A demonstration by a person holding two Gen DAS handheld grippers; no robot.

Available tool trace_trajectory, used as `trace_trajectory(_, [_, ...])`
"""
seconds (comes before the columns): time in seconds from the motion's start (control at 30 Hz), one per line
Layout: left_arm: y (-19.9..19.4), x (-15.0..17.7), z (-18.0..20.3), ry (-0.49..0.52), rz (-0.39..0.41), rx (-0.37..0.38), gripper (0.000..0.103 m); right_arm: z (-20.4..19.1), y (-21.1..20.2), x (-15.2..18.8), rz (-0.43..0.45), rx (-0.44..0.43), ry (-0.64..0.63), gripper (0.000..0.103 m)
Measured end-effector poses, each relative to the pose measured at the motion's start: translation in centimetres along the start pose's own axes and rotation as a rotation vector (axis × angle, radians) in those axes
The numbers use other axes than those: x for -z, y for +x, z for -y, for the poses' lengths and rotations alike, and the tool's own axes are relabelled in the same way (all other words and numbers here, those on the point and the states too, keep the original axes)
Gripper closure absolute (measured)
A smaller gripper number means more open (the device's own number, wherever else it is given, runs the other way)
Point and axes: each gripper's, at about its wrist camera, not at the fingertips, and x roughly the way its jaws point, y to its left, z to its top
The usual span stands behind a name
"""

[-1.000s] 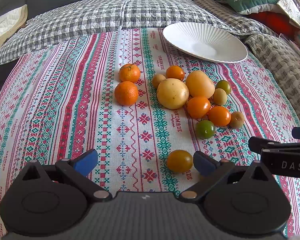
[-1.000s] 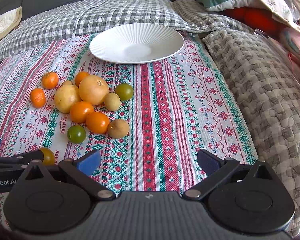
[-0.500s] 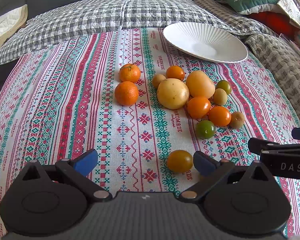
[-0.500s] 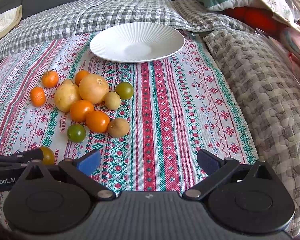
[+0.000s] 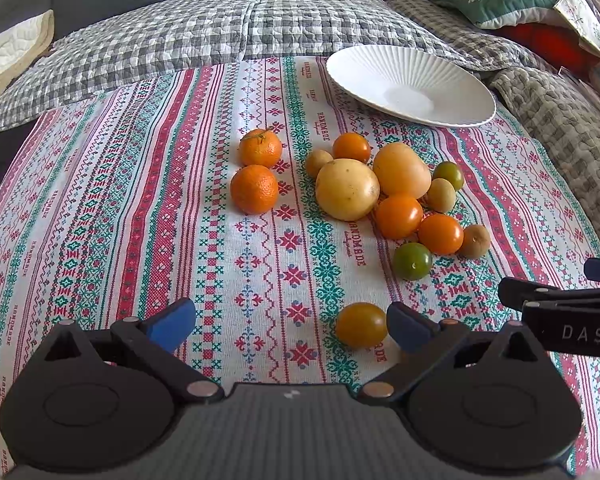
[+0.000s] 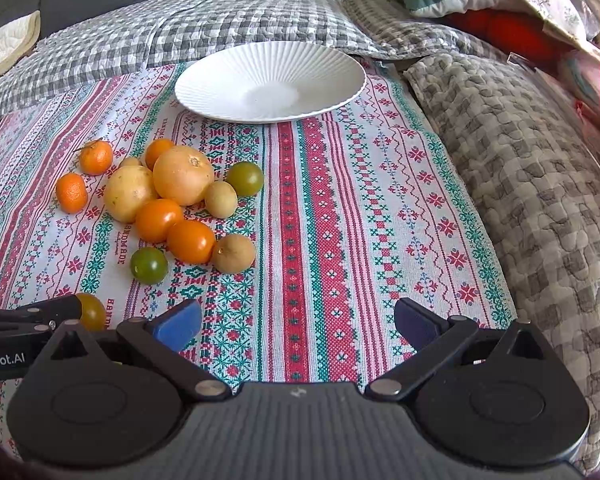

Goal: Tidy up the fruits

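While fruit lies loose on cloth (image 5: 100, 200), white plate (image 6: 228, 76) sits bare, likely destination. Left gripper (image 5: 290, 324) spread wide, amber tomato (image 5: 361, 325) beside right finger. Right gripper (image 6: 296, 322) spread, empty.

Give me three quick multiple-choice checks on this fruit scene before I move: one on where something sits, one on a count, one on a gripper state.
1. Where is the lone yellow-orange tomato?
A. On the white plate
B. On the patterned cloth, just ahead of the left gripper, close to its right-hand pad
C. Among the clustered fruit

2. How many mandarins lie left of the cluster?
A. Two
B. Four
C. None

3. What state is the right gripper in?
A. Shut on a fruit
B. Open, holding nothing
C. Shut and empty

Answers:
1 B: the tomato sits apart from the cluster on the patterned cloth, near the left gripper; the white plate holds nothing.
2 A: one mandarin with a stem and a second mandarin nearer.
3 B: the right gripper has its pads spread wide over bare cloth.
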Motion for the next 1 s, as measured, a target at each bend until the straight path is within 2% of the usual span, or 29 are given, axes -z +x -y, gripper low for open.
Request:
trace_trajectory(0.13, [0.0, -0.4, -0.4, 0.001, -0.003, 0.011, 0.008, 0.0, -0.1, -0.3, 0.002, -0.001, -0.002, 0.0])
trace_trajectory(0.3, [0.4, -1.3, -0.8, 0.026, 0.013, 0.011, 0.008, 0.0, -0.4, -0.8, 0.057, -0.019, -0.041, 0.0])
trace_trajectory(0.4, [0.5, -1.9, -1.0, 0.036, 0.037, 0.017, 0.008, 0.0, -0.5, -1.2, 0.097, -0.061, -0.071, 0.0])
trace_trajectory(0.7, [2.1, -3.9, -0.7, 0.098, 0.095, 0.051, 0.009, -0.4, 0.1, -3.3, 0.116, -0.191, -0.121, 0.001])
trace_trajectory(0.83, [3.4, -4.5, -0.9, 0.098, 0.086, 0.068, 0.012, -0.6, 0.5, -4.4, 0.131, -0.245, -0.126, 0.006])
trace_trajectory(0.93, [4.4, -5.1, -1.1, 0.088, 0.083, 0.093, 0.023, -0.5, 1.0, -5.2, 0.129, -0.295, -0.113, 0.01])
trace_trajectory(1.0, [4.8, -5.3, -1.2, 0.082, 0.09, 0.12, 0.025, -0.5, 1.4, -5.6, 0.126, -0.322, -0.106, 0.014])
